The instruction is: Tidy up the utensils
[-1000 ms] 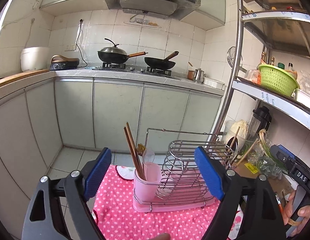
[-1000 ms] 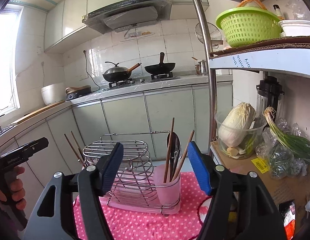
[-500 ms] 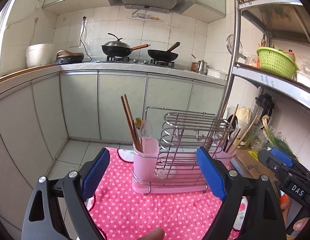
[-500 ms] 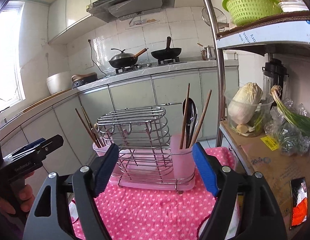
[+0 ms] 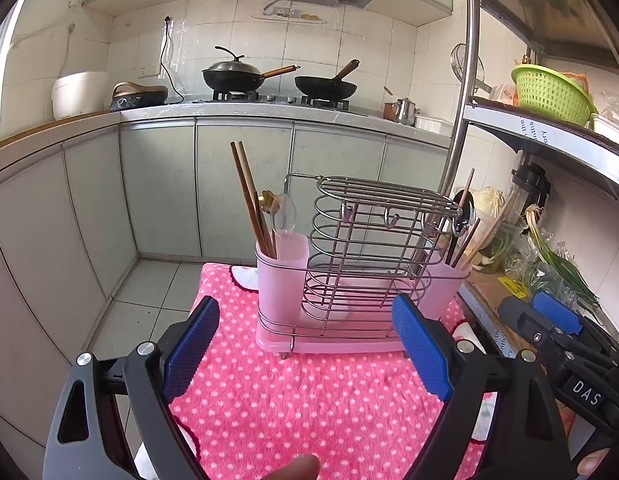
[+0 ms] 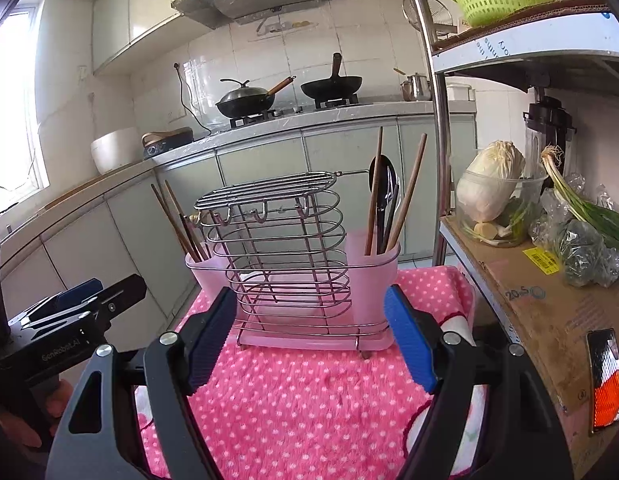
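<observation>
1. Left wrist view: the left gripper (image 5: 305, 354) has its jaws apart, holding nothing. The wire rack (image 5: 369, 260) stands mid-frame on the pink dotted cloth (image 5: 309, 400); its left cup (image 5: 281, 280) holds chopsticks (image 5: 249, 196) and spoons.
2. Right wrist view: the right gripper (image 6: 309, 336) is likewise spread wide and empty. Only here the cabbage (image 6: 489, 184) shows clearly, at right.

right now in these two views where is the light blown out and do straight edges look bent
In the right wrist view the bright window at the left edge is blown out to white, and the steel shelf pole bows. In the left wrist view the grey cabinet doors curve strongly towards the left edge, and daylight glares off the white wall tiles; the pink wire utensil rack stays sharp.
</observation>
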Available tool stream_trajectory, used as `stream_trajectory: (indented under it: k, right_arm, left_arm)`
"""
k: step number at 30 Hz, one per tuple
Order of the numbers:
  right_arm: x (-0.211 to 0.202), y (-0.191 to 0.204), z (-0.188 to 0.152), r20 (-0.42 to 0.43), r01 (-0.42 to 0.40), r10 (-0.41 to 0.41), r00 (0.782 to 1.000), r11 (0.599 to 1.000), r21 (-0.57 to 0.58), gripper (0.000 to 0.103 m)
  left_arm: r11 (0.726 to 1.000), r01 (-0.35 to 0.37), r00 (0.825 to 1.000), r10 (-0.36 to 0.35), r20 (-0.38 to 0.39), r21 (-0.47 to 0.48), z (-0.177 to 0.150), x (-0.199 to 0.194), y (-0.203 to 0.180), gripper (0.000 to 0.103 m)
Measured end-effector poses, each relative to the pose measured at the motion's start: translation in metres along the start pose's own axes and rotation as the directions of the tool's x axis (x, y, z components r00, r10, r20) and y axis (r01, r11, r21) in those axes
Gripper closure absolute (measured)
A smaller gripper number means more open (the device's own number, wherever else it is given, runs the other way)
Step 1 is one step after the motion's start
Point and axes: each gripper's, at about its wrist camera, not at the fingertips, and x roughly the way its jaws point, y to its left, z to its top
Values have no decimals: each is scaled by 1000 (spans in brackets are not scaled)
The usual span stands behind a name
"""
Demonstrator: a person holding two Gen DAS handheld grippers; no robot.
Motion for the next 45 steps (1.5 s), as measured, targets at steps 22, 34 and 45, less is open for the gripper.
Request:
stream_trajectory:
  k: [22,34,45]
  right_arm:
    - [0,10,-6,-5,21,-21,1000,999,-26,26]
    - [0,8,-6,-5,27,-27,1000,999,-19,26]
    - [0,8,-6,-4,29,-29,1000,999,-20,26]
  left_arm:
    - [1000,-5,1000,5,-9,-17,-7,-1,5,17]
    - [1000,-7,1000,7,-10,-11,-7,-1,5,17]
    - [1000,-2,1000,2,-12,-4,-7,-3,3,17]
